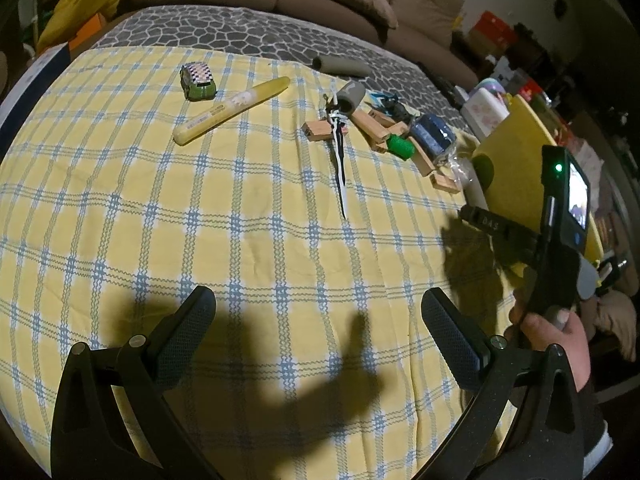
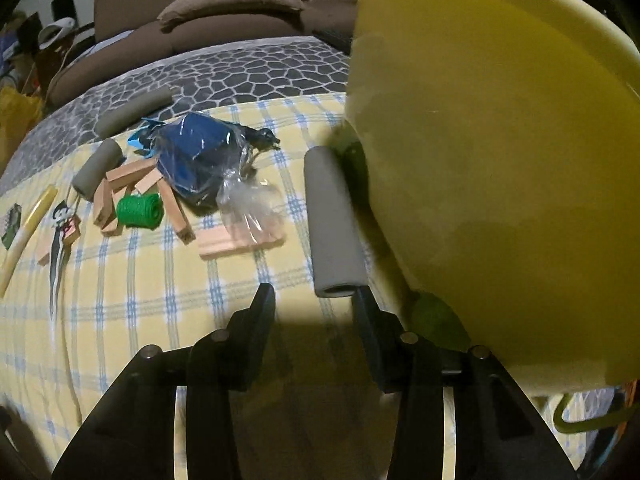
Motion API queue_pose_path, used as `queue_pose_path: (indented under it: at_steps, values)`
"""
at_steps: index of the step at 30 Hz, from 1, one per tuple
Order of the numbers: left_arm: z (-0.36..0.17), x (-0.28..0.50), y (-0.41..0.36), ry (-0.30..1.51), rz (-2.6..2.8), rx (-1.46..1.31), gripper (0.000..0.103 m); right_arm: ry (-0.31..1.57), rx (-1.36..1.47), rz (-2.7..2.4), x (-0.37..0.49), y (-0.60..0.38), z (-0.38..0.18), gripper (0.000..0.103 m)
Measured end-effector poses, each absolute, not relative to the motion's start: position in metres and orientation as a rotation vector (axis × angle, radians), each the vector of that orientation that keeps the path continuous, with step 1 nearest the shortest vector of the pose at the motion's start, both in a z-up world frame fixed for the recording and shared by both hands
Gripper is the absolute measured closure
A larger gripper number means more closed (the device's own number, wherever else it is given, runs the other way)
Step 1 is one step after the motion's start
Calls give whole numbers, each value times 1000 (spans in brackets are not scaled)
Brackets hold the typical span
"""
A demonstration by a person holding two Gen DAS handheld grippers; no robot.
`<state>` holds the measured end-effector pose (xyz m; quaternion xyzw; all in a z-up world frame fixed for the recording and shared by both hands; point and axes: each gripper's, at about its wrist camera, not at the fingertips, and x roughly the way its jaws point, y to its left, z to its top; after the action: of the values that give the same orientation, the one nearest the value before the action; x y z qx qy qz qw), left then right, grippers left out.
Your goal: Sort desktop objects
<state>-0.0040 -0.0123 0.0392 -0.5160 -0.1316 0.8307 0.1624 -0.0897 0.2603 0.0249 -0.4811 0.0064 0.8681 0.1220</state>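
Right gripper point(image 2: 314, 300) fingers parted, grasping nothing; grey tube point(image 2: 334, 224) lies loose by the yellow bin point(image 2: 500, 140) near worktop's edge, could roll off. Left gripper point(image 1: 318, 320) fingers released, empty.

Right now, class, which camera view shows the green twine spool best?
The right wrist view: the green twine spool sits large, its wound cord visible. The left wrist view shows it small and distant among wooden blocks.

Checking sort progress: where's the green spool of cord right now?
The green spool of cord lies on the checked cloth in the right wrist view's left half, amid the wooden blocks, just left of the bagged blue item.
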Motion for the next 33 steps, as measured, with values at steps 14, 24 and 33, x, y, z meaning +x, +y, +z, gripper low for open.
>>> queue_pose_path:
  at_steps: [14,24,33]
  values:
    - [35,-8,-14,-372,2370,-1486,0,7,-1435,2559,-112,263,19,63]
    - [38,-9,-14,-376,2371,-1473,0,-9,-1460,2629,-96,259,24,98]
    - [39,-8,-14,-372,2372,-1470,0,85,-1495,2669,-74,258,31,92]
